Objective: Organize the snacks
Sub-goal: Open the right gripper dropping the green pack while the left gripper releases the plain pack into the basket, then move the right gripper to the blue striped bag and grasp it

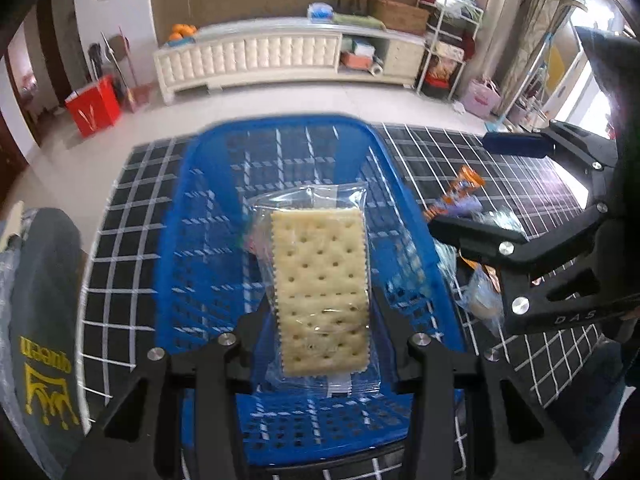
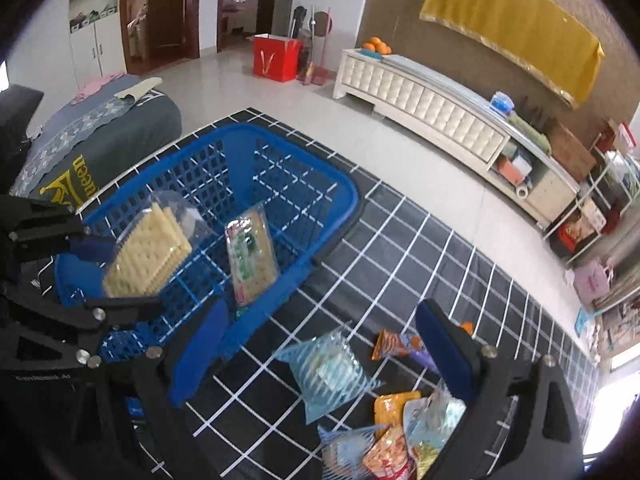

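My left gripper point(image 1: 322, 320) is shut on a clear packet of pale crackers point(image 1: 320, 288), held over the blue plastic basket point(image 1: 192, 216). In the right wrist view the same packet of crackers point(image 2: 148, 248) sits in the left gripper point(image 2: 108, 268) above the near-left corner of the basket point(image 2: 304, 160). A green-printed cracker packet point(image 2: 250, 256) lies inside the basket. My right gripper point(image 2: 326, 354) stands open with nothing between its blue pads, above a blue-striped packet point(image 2: 328, 380) on the table. In the left wrist view the right gripper point(image 1: 492, 188) is to the right of the basket.
The table carries a black cloth with a white grid point(image 2: 440, 264). An orange snack packet point(image 2: 396, 346) and several more packets point(image 2: 392, 440) lie right of the basket. A grey cushion with a yellow crown print point(image 1: 44, 320) is at the left; a white cabinet point(image 1: 256, 56) stands beyond.
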### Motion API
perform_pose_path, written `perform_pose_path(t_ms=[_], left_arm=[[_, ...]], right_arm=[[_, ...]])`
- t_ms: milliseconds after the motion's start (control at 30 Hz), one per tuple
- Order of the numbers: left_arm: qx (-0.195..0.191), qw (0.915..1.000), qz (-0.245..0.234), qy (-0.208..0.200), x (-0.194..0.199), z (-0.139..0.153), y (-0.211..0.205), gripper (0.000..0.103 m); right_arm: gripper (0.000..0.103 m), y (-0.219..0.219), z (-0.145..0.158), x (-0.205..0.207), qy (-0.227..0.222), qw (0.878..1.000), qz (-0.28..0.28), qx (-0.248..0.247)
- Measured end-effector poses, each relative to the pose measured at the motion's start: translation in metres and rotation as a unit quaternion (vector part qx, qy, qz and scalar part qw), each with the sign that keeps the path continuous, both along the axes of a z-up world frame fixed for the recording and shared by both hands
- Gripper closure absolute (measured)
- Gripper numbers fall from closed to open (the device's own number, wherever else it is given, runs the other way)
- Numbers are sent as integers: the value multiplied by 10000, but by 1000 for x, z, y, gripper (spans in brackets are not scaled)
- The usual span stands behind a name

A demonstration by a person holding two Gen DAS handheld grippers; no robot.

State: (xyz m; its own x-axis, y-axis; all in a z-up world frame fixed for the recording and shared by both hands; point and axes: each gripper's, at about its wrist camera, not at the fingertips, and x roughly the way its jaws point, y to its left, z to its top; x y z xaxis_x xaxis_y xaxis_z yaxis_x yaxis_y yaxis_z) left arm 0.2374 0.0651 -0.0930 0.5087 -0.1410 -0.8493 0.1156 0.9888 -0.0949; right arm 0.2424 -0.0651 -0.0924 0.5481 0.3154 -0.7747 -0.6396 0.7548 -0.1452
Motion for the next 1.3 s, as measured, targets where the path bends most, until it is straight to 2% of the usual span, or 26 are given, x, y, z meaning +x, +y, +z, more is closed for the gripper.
perform_pose_path(t_ms=[133,233,400,733,933,1033,1133,1200,1300], left_arm=[[0,9998,-86,192,1,-13,-9,60],[-10,9993,-98,368,4,-18,-15,48],[-80,9992,-111,378,-1,-11,-21,43],[84,9999,-75,-59,-30,28,-38,43],[98,9996,-136,-225,-39,42,-58,43],[66,9993,-231,-302,-45,47,-75,34],[55,9987,-332,-376,-49,51,-91,33],[118,9983,-376,-433,-51,52,-104,24],[161,9980,-424,-444,-53,52,-119,22]], right_arm=[[6,-6,-5,-5,103,9999,-59,82],[6,-12,-6,-7,149,9997,-107,137],[6,-26,1,-13,205,9990,-251,308],[6,-66,30,-48,-14,9974,-541,475],[6,-105,39,-66,-96,9949,-845,548],[6,-126,39,-74,-112,9931,-1014,576],[6,-146,39,-80,-110,9914,-1163,594],[6,-158,38,-82,-116,9902,-1263,593],[6,-176,32,-84,-67,9884,-1414,552]])
